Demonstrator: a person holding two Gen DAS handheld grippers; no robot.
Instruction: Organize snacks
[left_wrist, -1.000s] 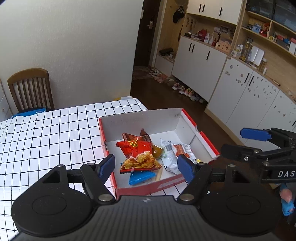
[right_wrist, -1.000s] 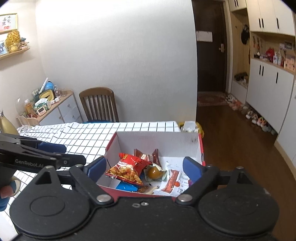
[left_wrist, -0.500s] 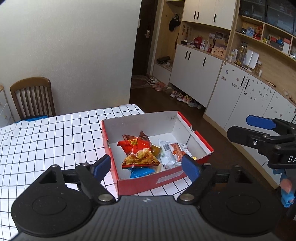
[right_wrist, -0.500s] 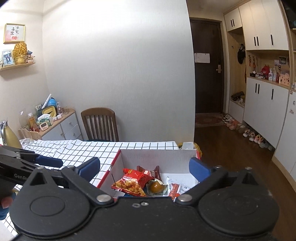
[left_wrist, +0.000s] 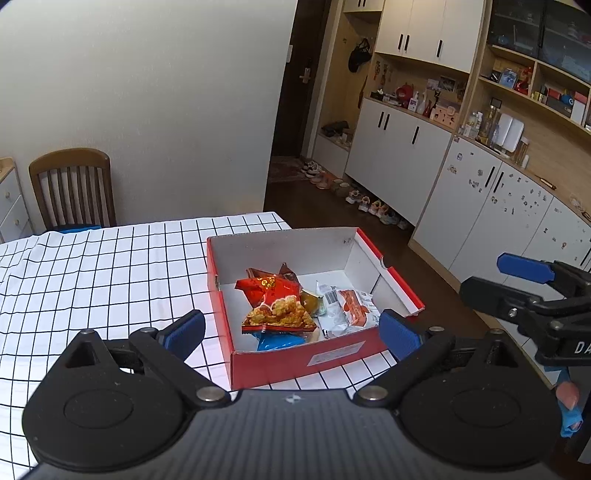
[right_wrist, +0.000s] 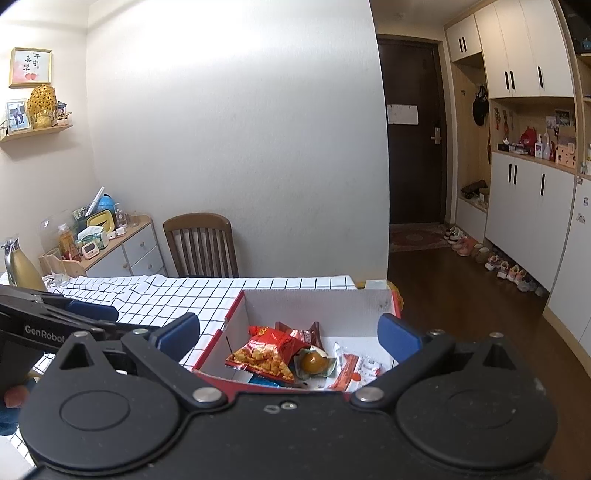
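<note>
1. Left gripper (left_wrist: 291, 334): jaws spread wide, nothing between the blue pads (left_wrist: 184, 330). It is held clear above the table (left_wrist: 92, 273), pointing down toward the box (left_wrist: 295, 356).
2. Right gripper (right_wrist: 290, 334): jaws likewise spread wide and holding nothing. In the left wrist view it shows at the right edge, off the table edge and over the floor.
3. Box: red outside, white inside, open at the top. It sits on the checked cloth at the table corner, ahead of and below both grippers. Neither gripper touches it.
4. Snacks, all inside the box, bunched toward the wall nearest the left gripper:
   - red bag (left_wrist: 275, 295) printed with fried pieces, lying on top, ahead of the left gripper's centre line;
   - brown packet (left_wrist: 284, 269) behind the red bag, partly covered;
   - blue packet (left_wrist: 279, 339) under the red bag, closest to the left gripper;
   - clear pack holding a round orange item (right_wrist: 314, 363), just right of the red bag;
   - white-and-orange wrapper (left_wrist: 349, 304), furthest right.
5. A chair (left_wrist: 74, 188) stands at the far side of the table, ahead and to the left.
</note>
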